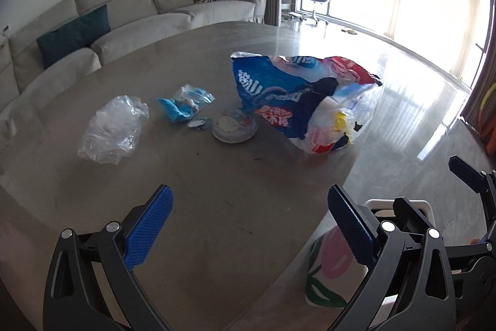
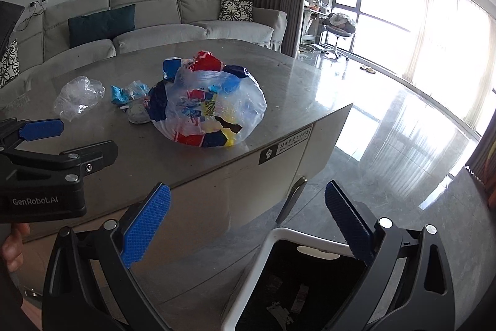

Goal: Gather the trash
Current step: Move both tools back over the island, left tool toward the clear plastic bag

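Note:
A big crumpled blue, red and white plastic bag (image 1: 297, 98) (image 2: 207, 104) lies on the grey table (image 1: 217, 207) near its right edge. To its left sit a small round lid (image 1: 234, 129), a blue wrapper (image 1: 183, 104) (image 2: 127, 92) and a clear crumpled bag (image 1: 111, 129) (image 2: 79, 98). My left gripper (image 1: 251, 225) hovers open over the near part of the table, well short of the trash. My right gripper (image 2: 248, 225) is open beyond the table's corner, above a white-rimmed bin (image 2: 279, 284) with a dark inside.
The bin (image 1: 400, 207) stands on the glossy floor beside the table's near right corner, with a floral-patterned object (image 1: 328, 269) next to it. A grey sofa (image 1: 124, 20) runs behind the table. A hand (image 2: 12, 247) holds the left gripper.

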Demonstrator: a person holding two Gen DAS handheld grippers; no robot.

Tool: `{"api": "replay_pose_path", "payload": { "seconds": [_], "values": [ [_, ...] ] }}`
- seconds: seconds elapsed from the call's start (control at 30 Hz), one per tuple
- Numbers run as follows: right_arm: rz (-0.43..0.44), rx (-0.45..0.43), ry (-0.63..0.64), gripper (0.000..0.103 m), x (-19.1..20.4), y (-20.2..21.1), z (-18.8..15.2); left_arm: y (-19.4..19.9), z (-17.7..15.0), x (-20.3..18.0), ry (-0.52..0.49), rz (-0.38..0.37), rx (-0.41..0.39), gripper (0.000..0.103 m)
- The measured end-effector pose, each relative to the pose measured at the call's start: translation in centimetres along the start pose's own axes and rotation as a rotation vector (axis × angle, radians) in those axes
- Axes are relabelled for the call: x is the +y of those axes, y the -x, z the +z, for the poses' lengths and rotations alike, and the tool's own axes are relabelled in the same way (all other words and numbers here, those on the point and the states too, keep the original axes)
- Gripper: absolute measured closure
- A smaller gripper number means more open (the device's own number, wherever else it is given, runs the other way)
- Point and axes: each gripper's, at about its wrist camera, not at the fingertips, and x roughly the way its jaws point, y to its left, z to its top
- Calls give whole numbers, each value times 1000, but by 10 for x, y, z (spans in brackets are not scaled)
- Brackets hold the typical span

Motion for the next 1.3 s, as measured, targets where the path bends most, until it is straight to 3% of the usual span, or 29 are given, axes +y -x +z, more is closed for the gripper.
{"api": "replay_pose_path", "payload": {
  "seconds": [0.37, 0.73, 1.3],
  "values": [
    [108, -52, 68, 4, 72, -20, 57, -4, 14, 93, 68, 113, -19, 3],
    [158, -48, 114, 4, 123, -55, 87, -23, 28, 151, 129, 165, -12, 3],
    [183, 8, 113, 4, 147, -98, 99, -70, 42, 167, 133, 175, 51, 3]
  ]
}}
